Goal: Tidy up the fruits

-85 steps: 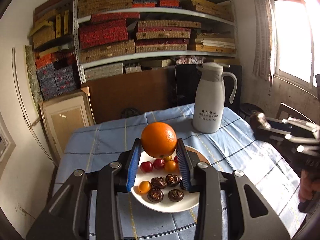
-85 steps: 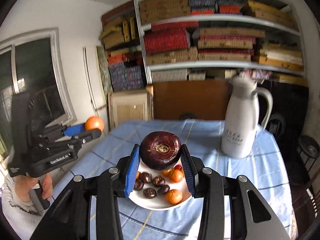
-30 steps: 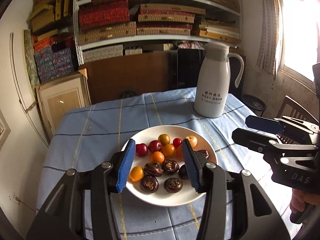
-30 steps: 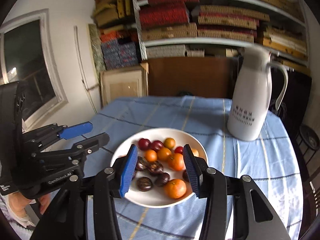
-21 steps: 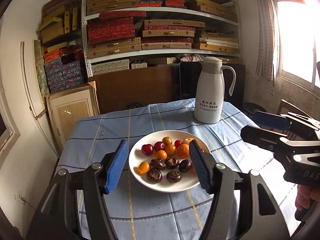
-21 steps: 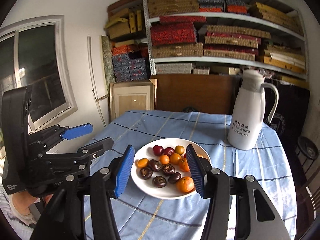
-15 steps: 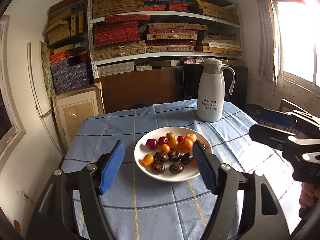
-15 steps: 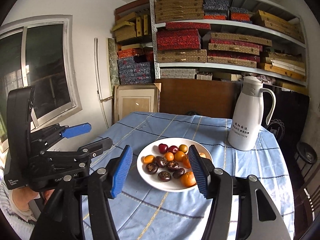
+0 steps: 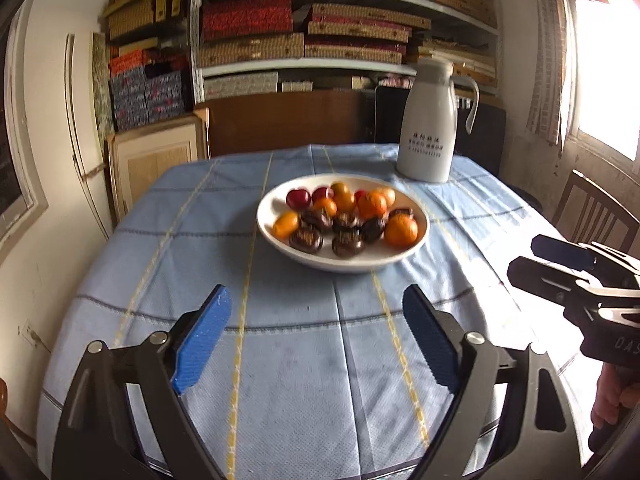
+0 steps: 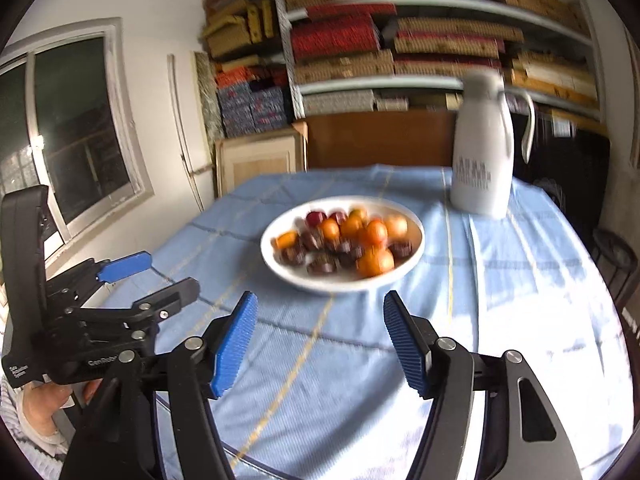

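A white plate (image 9: 420,236) sits mid-table and holds several orange fruits (image 9: 401,231), red cherry tomatoes (image 9: 298,198) and dark brown fruits (image 9: 306,239). The plate shows blurred in the right wrist view (image 10: 416,252). My left gripper (image 9: 316,336) is open and empty, well back from the plate over the near table edge. My right gripper (image 10: 320,340) is open and empty, also back from the plate. The right gripper shows at the right edge of the left wrist view (image 9: 560,264), and the left gripper shows at the left of the right wrist view (image 10: 148,276).
A white thermos jug (image 9: 430,120) stands behind the plate at the far right of the blue checked tablecloth (image 9: 200,220). Shelves of boxes (image 9: 304,20) fill the back wall. A wooden chair (image 9: 592,208) stands at the right.
Both grippers let go of the orange and the dark fruit, opened wide, and pulled back from the plate toward the near table edge.
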Tool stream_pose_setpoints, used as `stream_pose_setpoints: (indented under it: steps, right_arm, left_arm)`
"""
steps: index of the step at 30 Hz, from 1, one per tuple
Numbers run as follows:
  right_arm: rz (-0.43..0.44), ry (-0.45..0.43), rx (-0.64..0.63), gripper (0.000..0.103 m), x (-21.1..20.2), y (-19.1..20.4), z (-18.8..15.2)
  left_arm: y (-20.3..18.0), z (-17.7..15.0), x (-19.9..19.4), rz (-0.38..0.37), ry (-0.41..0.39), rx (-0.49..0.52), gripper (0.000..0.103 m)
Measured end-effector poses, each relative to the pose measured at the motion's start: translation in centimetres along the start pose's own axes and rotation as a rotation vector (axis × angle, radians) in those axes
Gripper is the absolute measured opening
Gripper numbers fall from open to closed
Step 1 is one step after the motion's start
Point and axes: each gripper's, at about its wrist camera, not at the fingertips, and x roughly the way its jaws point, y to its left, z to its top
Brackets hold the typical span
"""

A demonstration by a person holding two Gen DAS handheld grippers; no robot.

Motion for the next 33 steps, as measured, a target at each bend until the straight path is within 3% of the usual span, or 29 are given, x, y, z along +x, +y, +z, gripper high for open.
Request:
stream_pose_setpoints:
  steps: [6, 11, 18, 20, 27, 33]
  right_arm:
    - [-0.028, 0.099, 0.044, 0.066, 4.0, -1.1, -2.9]
    - [-0.055, 0.165, 0.065, 0.066, 6.5, -2.0, -4.0]
    - [-0.058, 0.244, 0.125, 0.081, 8.8, -3.1, -4.6]
    - [-0.063, 0.275, 0.115, 0.081, 9.5, -2.9, -4.8]
    - [-0.099, 0.329, 0.047, 0.099, 10.4, -1.6, -5.1]
    - [-0.11, 0.336, 0.046, 0.099, 10.5, -1.8, -5.1]
  left_arm:
    - [0.6, -2.3, 4.0, 0.018, 0.084, -0.034, 0.085]
    - [0.6, -3.3, 6.7, 0.023, 0.147, -0.039, 0.092]
    - [0.1, -3.5, 9.1, -0.005, 0.218, -0.037, 0.096]
    - [-0.2, -3.8, 9.9, -0.011, 0.258, -0.026, 0.096]
    - [-0.7, -4.3, 11.9, 0.014, 0.35, -0.004, 0.099]
    - [-0.6, -4.3, 11.9, 0.01, 0.353, -0.008, 0.099]
